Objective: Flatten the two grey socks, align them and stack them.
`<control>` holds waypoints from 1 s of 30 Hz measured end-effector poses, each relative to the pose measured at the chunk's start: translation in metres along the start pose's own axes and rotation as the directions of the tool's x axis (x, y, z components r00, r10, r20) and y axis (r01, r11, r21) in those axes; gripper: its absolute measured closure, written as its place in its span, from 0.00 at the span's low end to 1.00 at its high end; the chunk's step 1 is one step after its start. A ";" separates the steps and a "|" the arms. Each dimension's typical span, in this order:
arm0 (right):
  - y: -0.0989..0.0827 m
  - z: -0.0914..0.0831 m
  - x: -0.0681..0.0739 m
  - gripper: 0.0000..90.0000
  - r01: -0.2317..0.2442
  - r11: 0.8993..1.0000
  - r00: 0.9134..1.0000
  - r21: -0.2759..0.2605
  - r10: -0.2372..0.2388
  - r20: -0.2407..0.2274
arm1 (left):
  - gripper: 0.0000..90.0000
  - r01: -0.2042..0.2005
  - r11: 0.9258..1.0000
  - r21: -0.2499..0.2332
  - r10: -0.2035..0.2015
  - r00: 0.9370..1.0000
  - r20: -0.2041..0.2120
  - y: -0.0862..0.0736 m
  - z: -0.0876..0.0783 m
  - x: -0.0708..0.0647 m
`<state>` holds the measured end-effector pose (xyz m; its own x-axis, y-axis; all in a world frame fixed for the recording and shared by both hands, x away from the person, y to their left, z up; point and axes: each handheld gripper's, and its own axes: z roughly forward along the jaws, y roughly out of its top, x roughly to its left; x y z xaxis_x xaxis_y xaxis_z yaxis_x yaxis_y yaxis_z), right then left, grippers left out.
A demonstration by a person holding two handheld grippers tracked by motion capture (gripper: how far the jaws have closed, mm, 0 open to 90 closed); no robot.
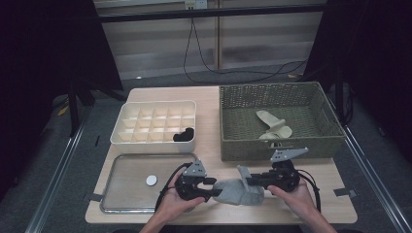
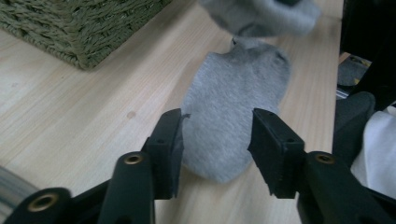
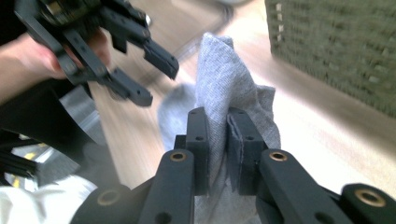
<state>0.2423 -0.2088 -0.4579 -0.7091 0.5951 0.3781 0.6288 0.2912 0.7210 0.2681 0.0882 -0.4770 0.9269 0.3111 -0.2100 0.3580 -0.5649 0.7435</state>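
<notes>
Looking down from the high view, I see the grey sock [image 1: 239, 191] lying on the table [image 1: 214, 102] near its front edge, between my two hands and just in front of the woven basket [image 1: 279, 143]. My right claw [image 3: 217, 135] is clenched on one end of the sock, the fabric pinched between its pads and standing up in a fold. My left claw [image 2: 217, 142] is released: its jaws straddle the other end of the sock, which lies flat on the wood, and the pads stand clear of the cloth on either side. A metal tray [image 1: 127, 200] sits to the left, a white divided box [image 1: 127, 140] behind it.
</notes>
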 end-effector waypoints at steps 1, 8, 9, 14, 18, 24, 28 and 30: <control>-0.002 0.002 0.000 0.88 -0.001 1.000 1.000 0.007 0.001 -0.003 | 0.66 -0.007 1.000 0.011 0.007 1.000 -0.001 0.001 0.002 0.000; -0.012 0.012 -0.004 0.83 -0.009 0.998 1.000 0.055 0.009 -0.004 | 0.65 0.005 0.998 0.055 -0.005 1.000 0.008 -0.008 0.014 0.001; -0.013 0.013 -0.005 0.81 -0.011 0.998 1.000 0.057 0.011 -0.002 | 0.65 0.006 0.998 0.069 -0.006 1.000 0.008 -0.008 0.015 0.002; -0.016 0.008 -0.005 0.71 -0.016 0.999 1.000 0.043 0.016 0.001 | 0.62 -0.002 0.997 0.083 0.001 1.000 0.011 -0.009 0.019 -0.001; -0.017 0.001 -0.004 0.69 -0.026 1.000 1.000 0.017 0.026 0.002 | 0.62 0.002 0.996 0.084 -0.003 1.000 0.016 -0.009 0.019 -0.001; -0.021 0.000 -0.008 0.70 -0.035 0.999 0.999 0.037 0.034 0.033 | 0.62 0.001 0.996 0.086 -0.003 1.000 0.020 -0.009 0.019 -0.001; -0.024 0.006 -0.011 0.62 -0.040 0.997 0.998 0.062 0.037 0.055 | 0.63 -0.002 0.996 0.087 0.000 1.000 0.022 -0.009 0.019 -0.001; -0.024 0.009 -0.012 0.60 -0.040 0.997 0.998 0.067 0.036 0.056 | 0.63 0.003 0.996 0.087 -0.005 1.000 0.023 -0.009 0.019 -0.001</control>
<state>0.2384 -0.2164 -0.4850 -0.6668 0.6465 0.3707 0.6766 0.3168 0.6647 0.2661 0.0788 -0.4954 0.9275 0.2965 -0.2278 0.3691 -0.6286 0.6846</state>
